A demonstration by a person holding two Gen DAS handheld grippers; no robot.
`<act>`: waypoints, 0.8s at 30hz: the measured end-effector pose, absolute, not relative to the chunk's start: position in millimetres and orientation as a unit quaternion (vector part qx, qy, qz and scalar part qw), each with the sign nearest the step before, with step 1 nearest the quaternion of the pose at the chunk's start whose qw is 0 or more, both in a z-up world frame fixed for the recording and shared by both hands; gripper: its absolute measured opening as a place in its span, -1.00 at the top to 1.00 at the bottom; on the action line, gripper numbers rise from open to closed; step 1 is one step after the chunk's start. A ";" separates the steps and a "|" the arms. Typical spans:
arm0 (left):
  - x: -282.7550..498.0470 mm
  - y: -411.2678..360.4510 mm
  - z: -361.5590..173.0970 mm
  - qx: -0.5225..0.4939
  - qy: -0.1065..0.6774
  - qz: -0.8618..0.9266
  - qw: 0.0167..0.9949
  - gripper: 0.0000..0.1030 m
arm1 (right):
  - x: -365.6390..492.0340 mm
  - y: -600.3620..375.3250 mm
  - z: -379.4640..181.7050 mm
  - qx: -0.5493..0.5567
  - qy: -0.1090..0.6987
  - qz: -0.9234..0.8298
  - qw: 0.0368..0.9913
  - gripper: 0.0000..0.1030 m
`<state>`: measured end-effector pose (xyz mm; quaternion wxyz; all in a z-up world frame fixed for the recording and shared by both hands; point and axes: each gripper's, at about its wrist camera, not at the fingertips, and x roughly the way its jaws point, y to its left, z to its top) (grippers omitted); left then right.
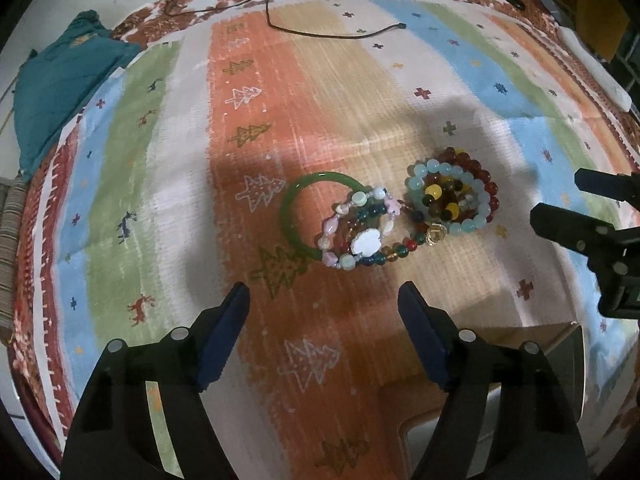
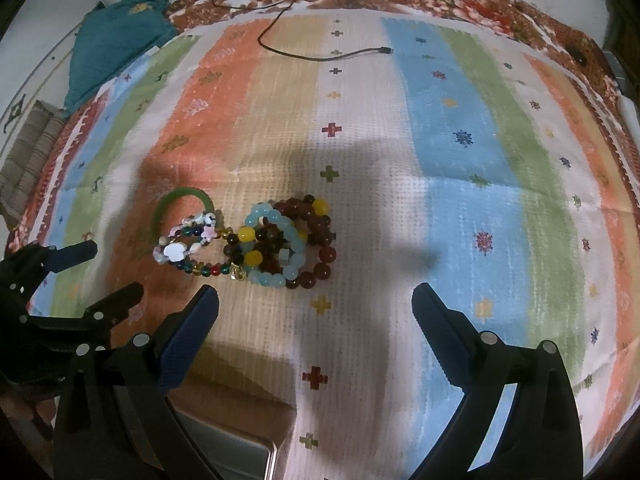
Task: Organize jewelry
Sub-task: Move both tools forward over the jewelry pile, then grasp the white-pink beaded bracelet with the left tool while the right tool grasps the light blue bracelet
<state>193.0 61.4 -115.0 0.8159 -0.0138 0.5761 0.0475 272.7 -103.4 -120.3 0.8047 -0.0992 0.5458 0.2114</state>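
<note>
A green bangle (image 1: 294, 204) lies on the striped cloth (image 1: 360, 80), with a pastel charm bracelet (image 1: 356, 236) resting across its right side. A pile of beaded bracelets (image 1: 452, 196), pale blue, dark red and yellow, sits just right of it. My left gripper (image 1: 324, 296) is open and empty, hovering just in front of the bangle. In the right wrist view the bangle (image 2: 182, 200), charm bracelet (image 2: 188, 244) and bead pile (image 2: 288, 240) lie ahead to the left. My right gripper (image 2: 316, 300) is open and empty, in front of the bead pile.
A box (image 1: 496, 364) sits at the near edge under the grippers, with a metal-edged tray (image 2: 240, 452) below. A black cable (image 1: 332, 34) lies across the far cloth. A teal cloth (image 1: 56, 96) is bunched at the far left.
</note>
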 end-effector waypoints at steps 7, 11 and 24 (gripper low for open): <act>202.5 61.8 -121.7 -0.013 0.580 0.039 0.813 -0.38 | 282.5 -95.0 -131.1 -0.105 0.554 0.206 0.800 -0.79; 206.7 63.2 -127.8 -0.012 0.585 0.034 0.810 -0.27 | 287.2 -90.0 -137.8 -0.105 0.561 0.207 0.795 -0.70; 222.2 58.7 -142.3 -0.008 0.592 0.008 0.806 -0.07 | 299.2 -81.5 -156.2 -0.107 0.578 0.208 0.782 -0.08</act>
